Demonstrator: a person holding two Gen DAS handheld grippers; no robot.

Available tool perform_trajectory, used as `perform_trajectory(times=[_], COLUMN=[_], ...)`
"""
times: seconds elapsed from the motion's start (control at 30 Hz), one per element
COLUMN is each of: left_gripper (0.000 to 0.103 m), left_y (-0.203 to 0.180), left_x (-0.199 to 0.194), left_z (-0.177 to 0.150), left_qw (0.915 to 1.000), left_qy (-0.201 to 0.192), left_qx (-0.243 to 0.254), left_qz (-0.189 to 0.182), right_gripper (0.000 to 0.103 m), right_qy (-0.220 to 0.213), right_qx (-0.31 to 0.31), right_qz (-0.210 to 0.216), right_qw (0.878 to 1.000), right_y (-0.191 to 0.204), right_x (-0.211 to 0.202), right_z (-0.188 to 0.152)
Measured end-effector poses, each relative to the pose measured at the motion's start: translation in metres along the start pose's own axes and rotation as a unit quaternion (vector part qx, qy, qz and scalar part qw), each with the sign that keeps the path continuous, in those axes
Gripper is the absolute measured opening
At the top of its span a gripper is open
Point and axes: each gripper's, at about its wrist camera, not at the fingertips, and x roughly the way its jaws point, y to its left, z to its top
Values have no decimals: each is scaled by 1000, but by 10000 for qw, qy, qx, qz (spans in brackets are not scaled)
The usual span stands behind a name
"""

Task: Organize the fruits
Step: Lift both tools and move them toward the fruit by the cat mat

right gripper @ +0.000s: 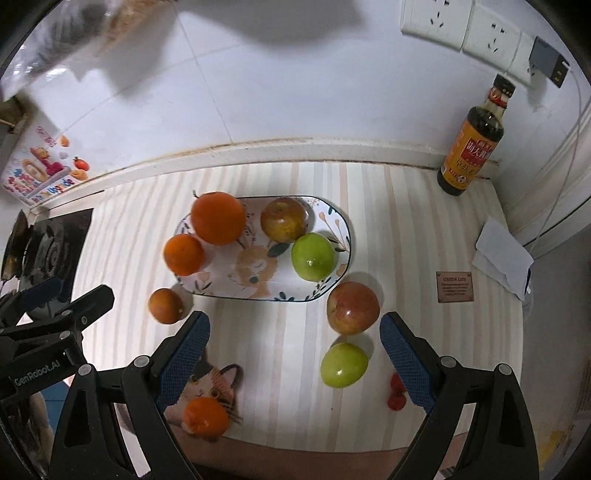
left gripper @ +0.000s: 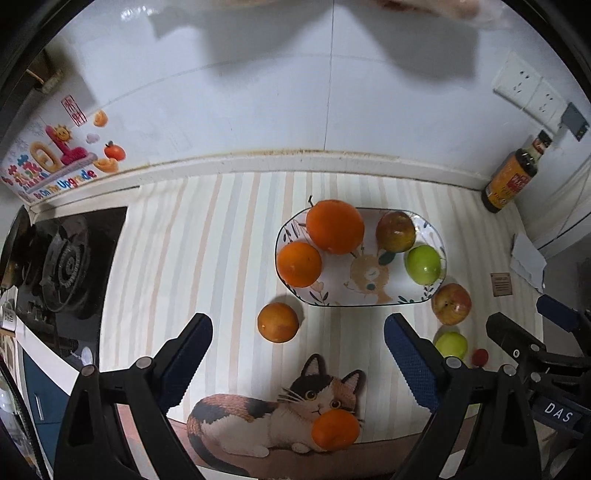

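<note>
Both grippers are hanging released: the left gripper is nearer the small round orange lying just beside the oval patterned plate; the right gripper is hovering nearer that plate's other end.

"DAS" is read on the right gripper, "GenRobot.AI" on the left gripper, "GREEN LIFE" on a brown tag right of the jaws, and "Upgrade" on a wall sticker far left.

- A home kitchen, on the evidence of the black gas hob with its round burner ring set into the counter.
- White glossy wall tiles rise behind the counter.
- A dark sauce bottle with an orange label stands in the corner.
- White wall sockets sit above it.
- A striped mat printed with a calico cat covers the worktop.
</note>
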Motion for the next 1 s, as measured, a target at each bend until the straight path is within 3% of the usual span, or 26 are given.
perform_trajectory(times=[0.3, 0.53, 0.8, 1.0], left_gripper=[95, 95, 95, 100], left_y=[2, 0, 1, -6], left_x=[-44, -59, -53, -21], left_z=[-9, -17, -25, -38], left_qw=[9993, 9987, 9988, 9996], left_qy=[-327, -407, -346, 46], left_qx=[-7, 26, -80, 17], left_qz=[-184, -309, -336, -273], right_gripper=[95, 95, 95, 96], right_qy=[-440, -614, -573, -280], right_qx=[-82, -38, 88, 288], right_qz=[30, 70, 166, 182], right_qw=[9990, 9981, 9982, 9990], right_y=[10, 14, 12, -4], right_x=[-56, -75, -73, -45], right_z=[-12, -19, -25, -35])
